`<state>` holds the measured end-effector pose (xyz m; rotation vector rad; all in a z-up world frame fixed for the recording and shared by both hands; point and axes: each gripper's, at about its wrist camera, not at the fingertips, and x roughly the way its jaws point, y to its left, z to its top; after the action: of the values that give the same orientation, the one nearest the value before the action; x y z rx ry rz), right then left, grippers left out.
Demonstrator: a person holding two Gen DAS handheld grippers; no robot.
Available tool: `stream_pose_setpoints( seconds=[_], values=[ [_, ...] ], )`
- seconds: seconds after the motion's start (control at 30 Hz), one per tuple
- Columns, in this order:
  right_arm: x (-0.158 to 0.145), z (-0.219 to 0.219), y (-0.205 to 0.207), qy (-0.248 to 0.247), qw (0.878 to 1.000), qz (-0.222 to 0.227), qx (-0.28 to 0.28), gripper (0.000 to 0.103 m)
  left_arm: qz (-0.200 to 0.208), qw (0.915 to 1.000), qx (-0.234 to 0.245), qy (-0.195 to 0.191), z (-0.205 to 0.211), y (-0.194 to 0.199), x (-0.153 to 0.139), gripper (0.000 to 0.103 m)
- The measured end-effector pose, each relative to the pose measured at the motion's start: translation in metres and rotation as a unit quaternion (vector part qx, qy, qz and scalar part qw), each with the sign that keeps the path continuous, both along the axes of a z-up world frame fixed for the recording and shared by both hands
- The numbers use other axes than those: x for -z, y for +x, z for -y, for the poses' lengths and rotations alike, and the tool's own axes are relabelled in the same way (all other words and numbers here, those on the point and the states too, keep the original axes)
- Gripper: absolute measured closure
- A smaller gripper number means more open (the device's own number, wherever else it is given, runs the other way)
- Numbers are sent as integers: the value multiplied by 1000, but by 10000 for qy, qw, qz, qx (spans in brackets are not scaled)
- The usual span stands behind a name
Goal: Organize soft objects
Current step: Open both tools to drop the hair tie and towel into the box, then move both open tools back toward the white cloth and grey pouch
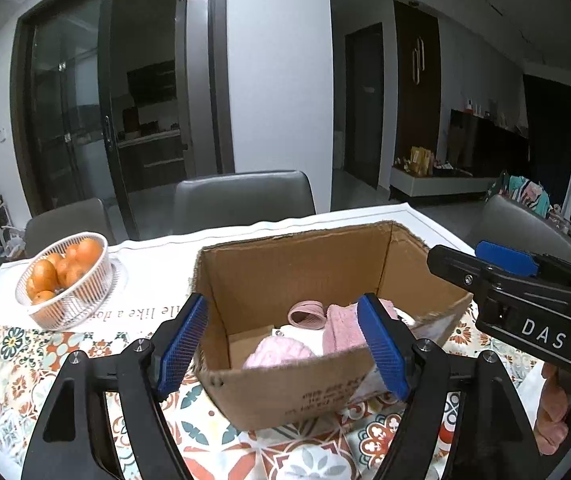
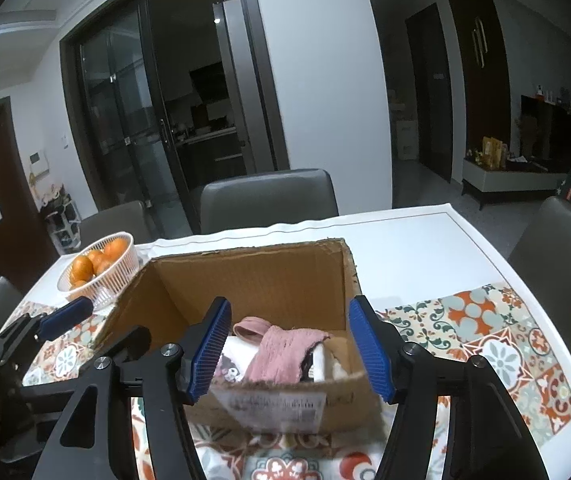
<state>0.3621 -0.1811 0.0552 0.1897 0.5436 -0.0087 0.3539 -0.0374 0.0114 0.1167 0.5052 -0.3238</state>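
Observation:
An open cardboard box (image 1: 269, 396) stands on the patterned tablecloth and also shows in the right wrist view (image 2: 245, 276). Inside lie soft things: a pink towel (image 1: 343, 330) (image 2: 281, 354), a pink knitted ball (image 1: 275, 354), a pink loop band (image 1: 306, 314) (image 2: 250, 328) and white cloth (image 2: 235, 356). My left gripper (image 1: 283, 350) is open and empty, fingers astride the box's near wall. My right gripper (image 2: 291, 354) is open and empty over the box's near edge; it also shows at the right of the left wrist view (image 1: 501, 264).
A white mesh basket of oranges (image 1: 65, 280) (image 2: 99, 270) stands at the far left of the table. Grey chairs (image 1: 241, 200) (image 2: 267, 198) stand behind the table and another at the right (image 2: 557, 248). The white table edge (image 2: 525, 280) runs along the right.

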Motion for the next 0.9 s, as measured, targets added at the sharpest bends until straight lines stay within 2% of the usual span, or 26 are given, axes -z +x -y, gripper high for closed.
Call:
stream_pose_setpoints(
  seconds=[0.4,0.9],
  values=[
    [-19,-20,-54,-18,9998,173,-77,31,256,9995,-131,99,-23,-54,-15,26],
    [-4,-47,-101,-25,9999,-17,-157,29,130,9998,-122,123,-54,-102,1,26]
  ],
)
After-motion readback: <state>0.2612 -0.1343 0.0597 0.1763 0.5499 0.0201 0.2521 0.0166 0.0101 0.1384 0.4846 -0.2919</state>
